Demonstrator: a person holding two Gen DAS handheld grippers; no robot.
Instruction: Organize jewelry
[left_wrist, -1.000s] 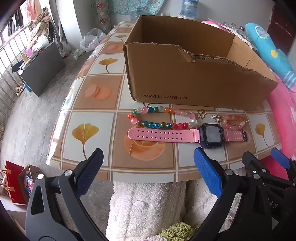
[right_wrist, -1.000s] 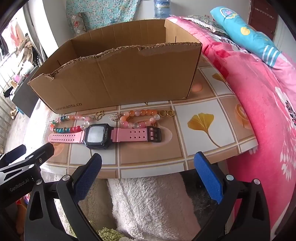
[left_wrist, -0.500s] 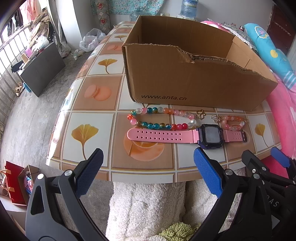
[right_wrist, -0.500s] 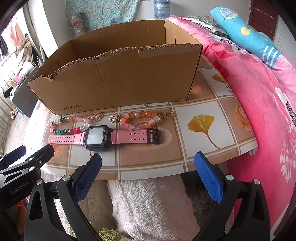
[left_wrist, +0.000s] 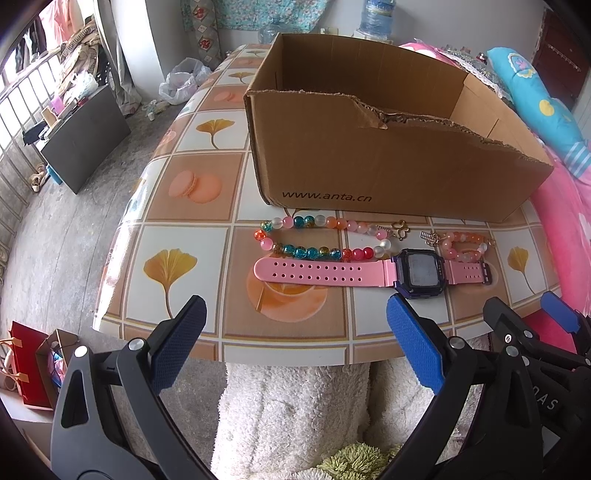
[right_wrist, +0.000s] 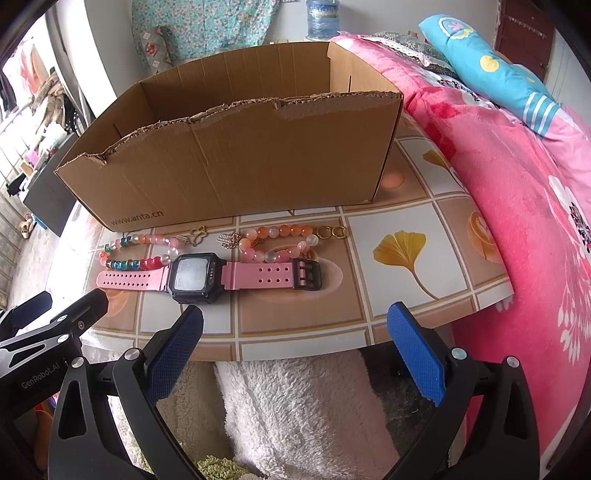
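Both the left gripper (left_wrist: 293, 345) and the right gripper (right_wrist: 295, 345) hover spread and empty before the table edge (left_wrist: 288, 356), so the pink watch (right_wrist: 207, 275), flat before the cardboard box (right_wrist: 236, 162), is best pinched across its strap rather than the bulky face.

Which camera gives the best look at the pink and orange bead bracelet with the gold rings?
The right wrist view: the pink and orange bracelet lies near centre, whole, gold rings visible. In the left wrist view, the same bracelet sits far right, small and squeezed, its rings hard to make out.
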